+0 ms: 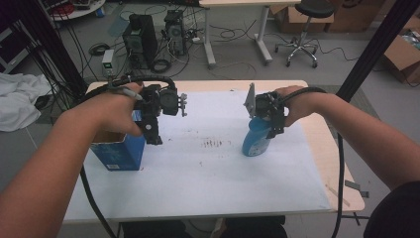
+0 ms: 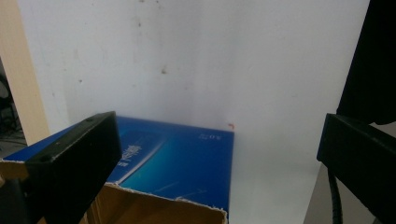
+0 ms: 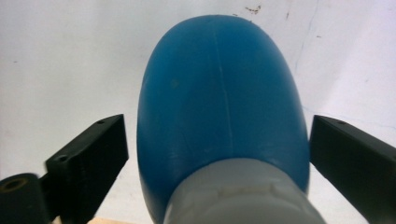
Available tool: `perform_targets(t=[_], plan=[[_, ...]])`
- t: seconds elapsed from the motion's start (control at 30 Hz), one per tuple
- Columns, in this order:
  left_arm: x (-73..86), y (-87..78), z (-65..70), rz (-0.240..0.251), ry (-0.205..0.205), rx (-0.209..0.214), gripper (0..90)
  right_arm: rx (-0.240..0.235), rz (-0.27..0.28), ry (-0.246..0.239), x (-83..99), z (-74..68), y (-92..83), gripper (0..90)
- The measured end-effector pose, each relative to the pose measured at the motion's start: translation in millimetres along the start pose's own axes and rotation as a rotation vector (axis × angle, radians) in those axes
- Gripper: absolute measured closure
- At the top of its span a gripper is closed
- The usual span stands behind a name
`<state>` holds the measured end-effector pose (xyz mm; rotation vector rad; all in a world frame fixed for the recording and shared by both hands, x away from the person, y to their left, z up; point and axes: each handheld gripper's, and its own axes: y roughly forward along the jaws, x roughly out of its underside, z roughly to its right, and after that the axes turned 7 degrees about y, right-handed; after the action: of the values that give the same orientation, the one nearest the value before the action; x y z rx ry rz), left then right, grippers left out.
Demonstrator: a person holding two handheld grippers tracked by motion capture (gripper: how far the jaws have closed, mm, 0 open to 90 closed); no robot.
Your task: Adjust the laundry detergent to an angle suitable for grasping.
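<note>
In the high view, the person's forearms reach in; the left gripper [image 1: 154, 130] hangs over the open blue box [image 1: 119, 154], the right gripper [image 1: 273, 130] over the upright blue bottle [image 1: 256, 140] on the worktop [image 1: 208, 183].

Left gripper view: fingers [image 2: 74, 163] spread, one above the box rim, holding nothing.

Right gripper view: fingers [image 3: 88, 158] flank the bottle just below its grey cap [image 3: 243, 196], gaps showing, not gripping. An off-centre squeeze could tip or slip it.

A grey floor strewn with cables [image 1: 233, 34] holds computer towers [image 1: 140, 39], a stool [image 1: 303, 29] and cardboard boxes [image 1: 403, 57].
</note>
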<state>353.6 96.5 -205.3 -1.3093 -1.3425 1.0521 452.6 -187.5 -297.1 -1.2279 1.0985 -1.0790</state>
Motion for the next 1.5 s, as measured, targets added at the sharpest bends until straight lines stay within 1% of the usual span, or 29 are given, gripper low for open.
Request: perform_targets(t=[0.03,0.13,0.2,0.23,0.33,0.47,0.5,0.53,0.57,0.67,0.73,0.83,0.97,1.03,1.23,1.27,1.47,1.5], plan=[[0.0,0.3,-0.1,-0.002,0.0,0.001,0.3,0.002,0.002,-0.003,0.0,0.2,-0.5,8.2],[0.1,0.7,-0.4,-0.004,0.001,0.003,0.3,0.001,0.005,-0.003,0.3,0.4,-1.2,10.2],[0.2,0.6,-0.5,-0.003,-0.001,0.002,0.3,-0.013,0.008,-0.004,0.9,0.4,-2.2,13.7],[0.1,0.4,-0.6,-0.002,-0.002,0.001,0.3,-0.015,0.006,0.003,1.5,0.0,-2.6,14.0],[-0.2,-0.6,-1.2,-0.004,0.0,-0.001,0.3,-0.011,0.009,-0.003,2.1,0.2,-2.5,14.0],[-0.7,-0.2,-1.0,-0.002,-0.001,-0.001,0.3,-0.009,0.018,0.002,2.9,-0.6,-3.0,14.9],[-0.9,0.1,-1.1,-0.002,0.0,-0.002,0.3,-0.01,0.025,-0.001,3.0,-1.1,-3.4,16.9],[-0.9,0.1,-1.1,-0.002,0.0,-0.002,0.3,-0.01,0.025,-0.001,3.0,-1.1,-3.4,16.9],[-1.0,0.0,-1.4,-0.002,0.002,-0.005,0.3,-0.018,0.026,-0.008,3.1,-1.3,-3.7,20.9],[-1.1,0.0,-1.5,-0.005,0.003,-0.004,0.3,-0.02,0.031,-0.017,3.4,-1.7,-3.9,23.4],[-1.1,0.5,-1.4,-0.005,-0.001,-0.003,0.3,-0.018,0.03,-0.018,3.3,-1.6,-4.1,23.5],[-0.8,1.0,-1.8,-0.001,0.002,-0.007,0.3,-0.028,0.026,-0.019,3.2,-1.7,-3.6,26.2],[-0.4,1.0,-2.3,-0.004,0.003,-0.007,0.3,-0.027,0.018,-0.021,3.4,-1.7,-3.0,27.5],[-0.5,1.2,-2.7,-0.006,0.0,-0.005,0.3,-0.028,0.018,-0.024,3.5,-1.6,-2.3,29.0],[-1.6,1.9,-3.6,-0.001,0.002,-0.006,0.3,-0.018,0.032,-0.022,4.4,-0.9,-2.5,29.7],[-2.1,1.9,-4.1,-0.004,0.003,-0.006,0.3,-0.018,0.027,-0.025,4.6,-1.0,-1.8,31.1],[-3.0,1.8,-4.7,-0.004,0.006,-0.008,0.3,-0.018,0.028,-0.022,5.2,-1.6,-2.4,32.0],[-3.1,1.9,-4.8,-0.006,0.006,-0.007,0.3,-0.017,0.027,-0.028,5.1,-1.6,-2.1,32.7]])
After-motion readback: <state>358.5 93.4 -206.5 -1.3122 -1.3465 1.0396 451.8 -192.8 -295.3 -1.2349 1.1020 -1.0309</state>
